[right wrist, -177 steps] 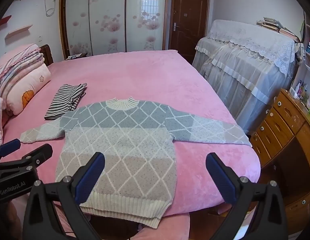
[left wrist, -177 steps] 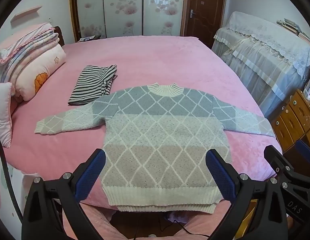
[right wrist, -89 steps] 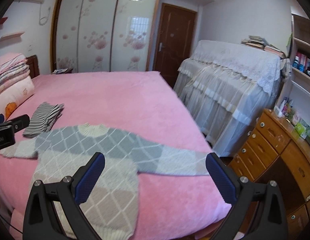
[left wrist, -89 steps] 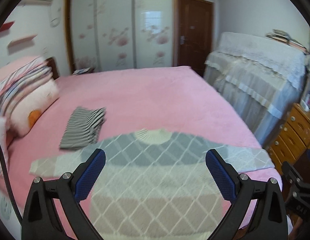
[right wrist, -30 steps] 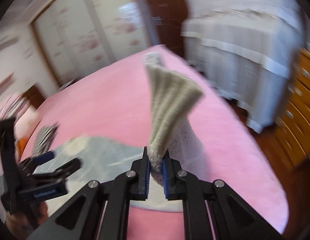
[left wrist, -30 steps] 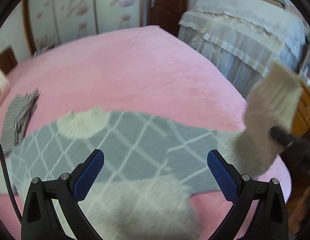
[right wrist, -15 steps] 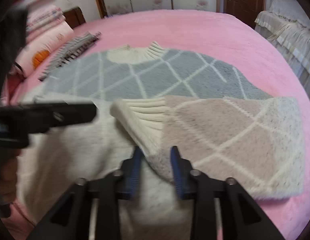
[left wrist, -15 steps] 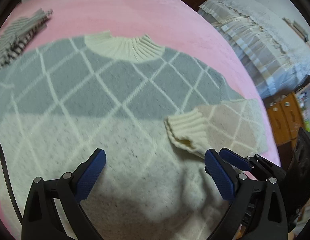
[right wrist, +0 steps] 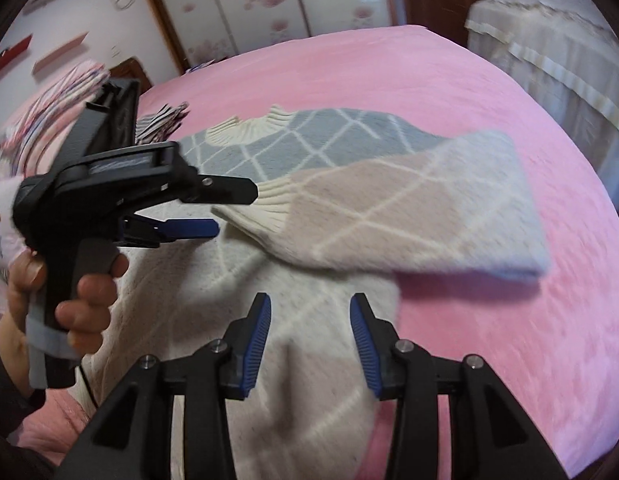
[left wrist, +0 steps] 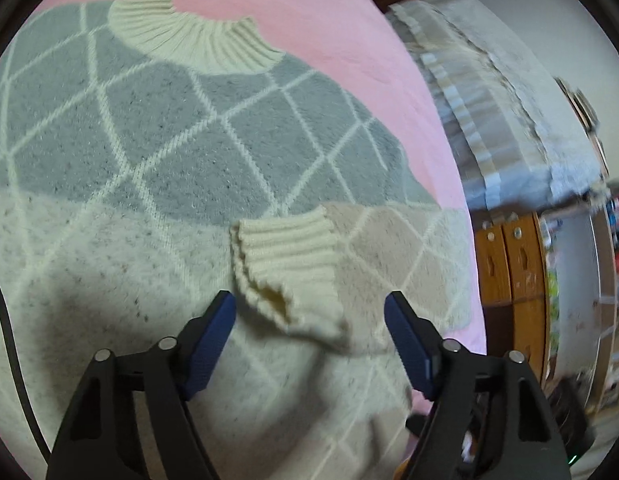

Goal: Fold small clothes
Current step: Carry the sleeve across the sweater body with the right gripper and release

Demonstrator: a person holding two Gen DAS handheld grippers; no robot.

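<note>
A grey, beige and cream diamond-knit sweater [left wrist: 157, 152] lies flat on the pink bed [left wrist: 349, 40]. One sleeve [right wrist: 409, 216] is folded across the body, its cream ribbed cuff [left wrist: 285, 272] resting on the chest. My left gripper [left wrist: 309, 312] hovers low over that cuff; its jaws are closing with the cuff between them, and the blue pads stand clear of it. In the right wrist view the left gripper [right wrist: 235, 210] points at the cuff [right wrist: 265, 204], held by a hand [right wrist: 85, 292]. My right gripper [right wrist: 309, 304] is open and empty above the sweater's lower body.
A folded striped garment [right wrist: 161, 120] lies beyond the sweater near stacked pillows [right wrist: 49, 100]. Cloth-covered furniture [right wrist: 549, 40] and wooden drawers [left wrist: 513, 264] stand past the bed's right edge. A wardrobe [right wrist: 289, 0] and a door are at the back.
The right gripper carried the sleeve over the body, let it go and drew back. The left gripper dropped toward the cuff and its jaws narrowed.
</note>
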